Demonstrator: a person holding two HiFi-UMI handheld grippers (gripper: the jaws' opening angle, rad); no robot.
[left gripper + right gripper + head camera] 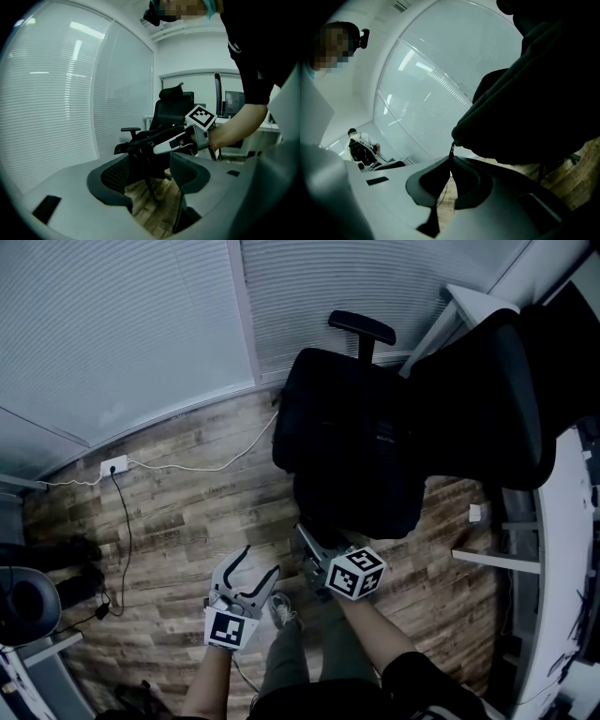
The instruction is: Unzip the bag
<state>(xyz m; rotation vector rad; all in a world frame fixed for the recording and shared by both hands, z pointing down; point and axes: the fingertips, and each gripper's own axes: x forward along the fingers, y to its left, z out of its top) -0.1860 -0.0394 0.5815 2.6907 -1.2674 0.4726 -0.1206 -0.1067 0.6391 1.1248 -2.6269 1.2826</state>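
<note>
One faint mark [380,437] on the black bag [337,418] is illegible.

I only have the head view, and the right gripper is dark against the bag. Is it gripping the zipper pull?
Observer: Yes. In the right gripper view, the right gripper is shut on the zipper pull, which hangs from a corner of the bag.
Operator: And the left one, is it holding anything?
Observer: No. In the left gripper view, the left gripper is open with nothing between its jaws; only the wooden floor shows through the gap.
</note>
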